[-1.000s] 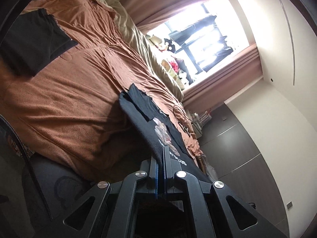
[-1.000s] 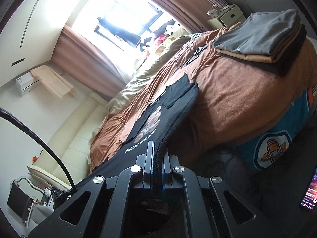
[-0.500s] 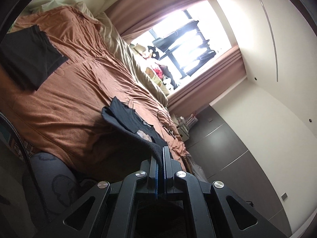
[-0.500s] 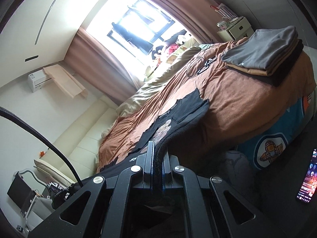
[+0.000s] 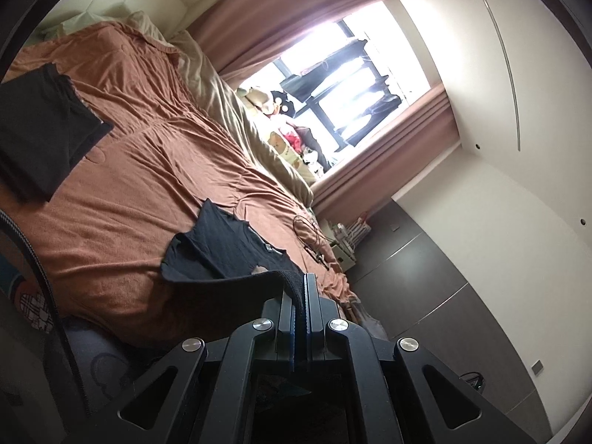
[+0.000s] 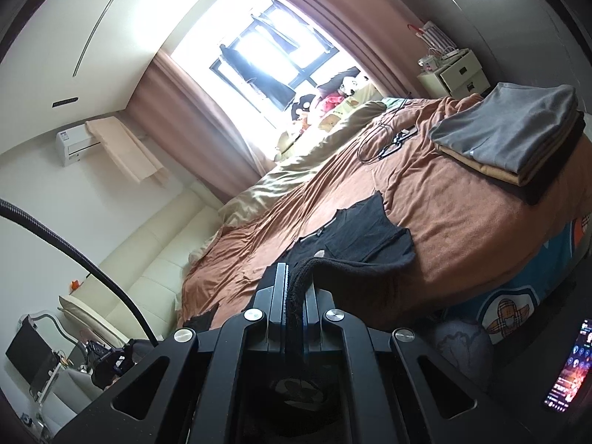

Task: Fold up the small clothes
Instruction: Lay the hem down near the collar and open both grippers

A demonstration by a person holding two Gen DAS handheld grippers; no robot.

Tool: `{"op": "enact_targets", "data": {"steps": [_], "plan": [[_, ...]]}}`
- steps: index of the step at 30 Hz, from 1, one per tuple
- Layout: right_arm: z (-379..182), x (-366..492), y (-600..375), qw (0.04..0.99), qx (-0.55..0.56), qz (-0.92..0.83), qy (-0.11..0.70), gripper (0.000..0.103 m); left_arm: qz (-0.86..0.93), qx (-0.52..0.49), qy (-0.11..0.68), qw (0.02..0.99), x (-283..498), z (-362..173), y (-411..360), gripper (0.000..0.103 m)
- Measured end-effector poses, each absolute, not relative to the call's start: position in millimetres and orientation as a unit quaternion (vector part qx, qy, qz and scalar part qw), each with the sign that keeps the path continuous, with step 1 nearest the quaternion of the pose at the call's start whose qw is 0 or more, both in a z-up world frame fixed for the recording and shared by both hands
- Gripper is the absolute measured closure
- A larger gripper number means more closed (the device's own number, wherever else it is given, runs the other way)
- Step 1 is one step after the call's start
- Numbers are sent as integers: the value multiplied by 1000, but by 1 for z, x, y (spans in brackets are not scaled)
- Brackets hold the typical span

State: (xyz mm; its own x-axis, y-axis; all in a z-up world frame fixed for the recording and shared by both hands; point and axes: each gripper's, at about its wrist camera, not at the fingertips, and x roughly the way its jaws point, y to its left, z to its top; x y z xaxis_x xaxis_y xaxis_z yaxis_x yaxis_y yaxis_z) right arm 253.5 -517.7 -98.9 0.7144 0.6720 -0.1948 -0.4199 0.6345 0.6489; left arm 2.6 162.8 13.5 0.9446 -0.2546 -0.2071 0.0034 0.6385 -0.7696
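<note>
Your left hand-held gripper [image 5: 304,288] was clamped on the hem of the black T-shirt [image 5: 225,248]; your right hand-held gripper [image 6: 296,277] pinched the same hem. Hem lifted, collar end lying on the brown bed [image 5: 155,170]. Beyond: folded dark garment [image 5: 40,129] one side, folded stack [image 6: 518,137] other. Window [image 6: 266,59] farthest.

This is a bedroom in a home. A wide bed [image 5: 155,170] under a rust-brown cover fills the room, with a cream padded headboard [image 6: 148,259] behind it. Mauve curtains [image 6: 192,111] frame a bright window [image 6: 259,48], soft toys [image 6: 329,100] crowd the sill, a small nightstand [image 6: 458,74] stands beside the bed, and an air conditioner [image 6: 76,146] hangs on the wall.
</note>
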Motion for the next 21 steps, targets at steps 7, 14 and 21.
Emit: {"op": "enact_targets", "data": {"steps": [7,14,21], "plan": [[-78,311,-498,886,278,298,222,101,-58,-402,164,899,69,31,177,100],[-56,392,-461,892,264,272,246,101,-33,-371,206,905,161,37,198,100],[-44,471,-424,895,239,246,287,101,-3,-359,252,899,245,16,216,100]]}}
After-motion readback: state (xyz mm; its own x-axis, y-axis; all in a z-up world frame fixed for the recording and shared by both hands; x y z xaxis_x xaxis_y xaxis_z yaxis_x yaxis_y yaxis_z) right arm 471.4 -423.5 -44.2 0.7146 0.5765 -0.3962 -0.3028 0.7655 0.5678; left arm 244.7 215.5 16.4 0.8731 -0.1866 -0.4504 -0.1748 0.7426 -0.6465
